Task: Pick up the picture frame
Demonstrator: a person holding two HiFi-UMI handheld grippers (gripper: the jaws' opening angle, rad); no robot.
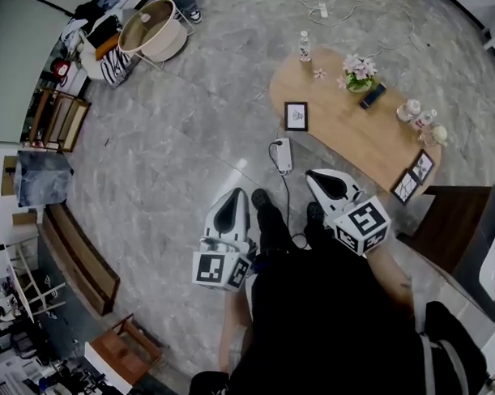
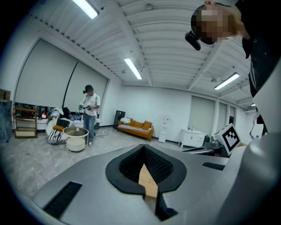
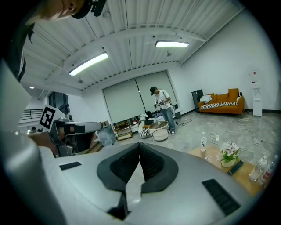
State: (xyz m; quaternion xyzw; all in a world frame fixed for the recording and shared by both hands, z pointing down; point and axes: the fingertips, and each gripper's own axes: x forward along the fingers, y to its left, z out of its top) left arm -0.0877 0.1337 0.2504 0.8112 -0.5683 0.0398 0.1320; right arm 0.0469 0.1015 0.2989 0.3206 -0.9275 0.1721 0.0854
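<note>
Approach step: left hand-held gripper [image 1: 234, 197] and right hand-held gripper [image 1: 315, 178] are pressed together, empty; next calls for spreading one at the upper-centre picture frame [image 1: 296, 116] on the bench [image 1: 339, 129].

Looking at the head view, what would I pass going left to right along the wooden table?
picture frame lying flat → potted flowers → clear bottle → pale round object. I left out the other table items because they overlap these from side to side.
</note>
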